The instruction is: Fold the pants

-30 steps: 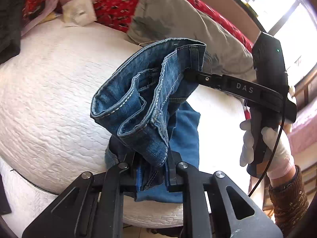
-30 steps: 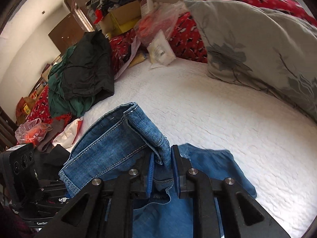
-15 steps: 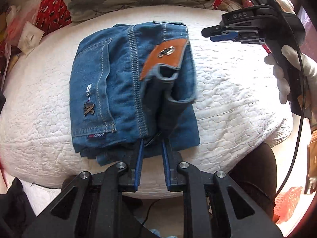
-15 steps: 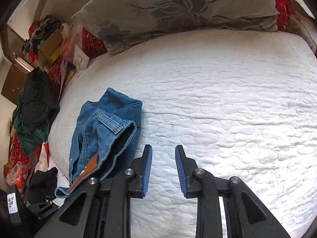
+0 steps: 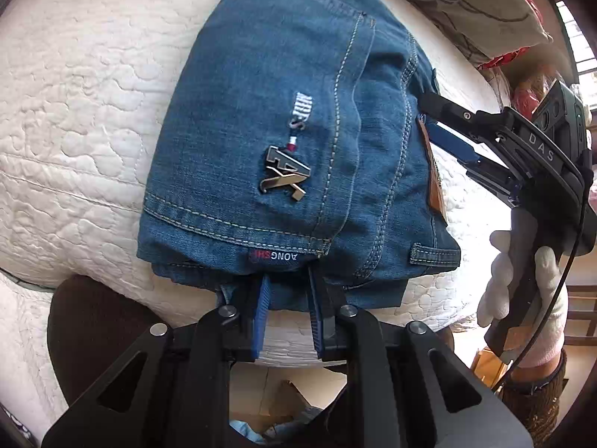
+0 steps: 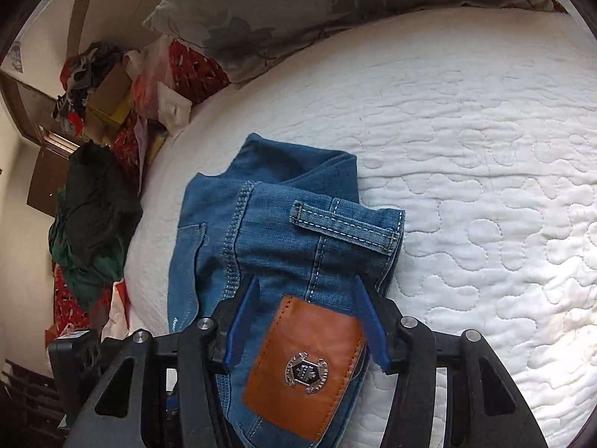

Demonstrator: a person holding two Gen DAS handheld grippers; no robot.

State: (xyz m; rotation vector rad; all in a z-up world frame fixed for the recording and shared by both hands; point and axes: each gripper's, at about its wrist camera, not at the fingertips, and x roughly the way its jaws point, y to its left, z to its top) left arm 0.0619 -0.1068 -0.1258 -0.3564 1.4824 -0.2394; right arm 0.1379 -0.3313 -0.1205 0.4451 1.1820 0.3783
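White quilted bedding (image 6: 466,156) covers the bed, and on it lie the folded pants (image 5: 283,142), a blue denim bundle at the near edge. From the near side the left hand-held gripper (image 5: 287,291) points down at that edge, its blue pads a narrow gap apart with the denim's lower layers over their tips; whether they pinch the cloth cannot be told. At the bundle's right side the right hand-held gripper (image 6: 304,321), held in a white-gloved hand (image 5: 522,280), has its jaws opening, straddling the waistband with the tan leather patch (image 6: 306,366) between them, pads clear of the cloth. Beyond, a grey floral pillow (image 6: 317,11) lies along the far side, and a heap of dark clothes (image 6: 93,216) sits to the left.
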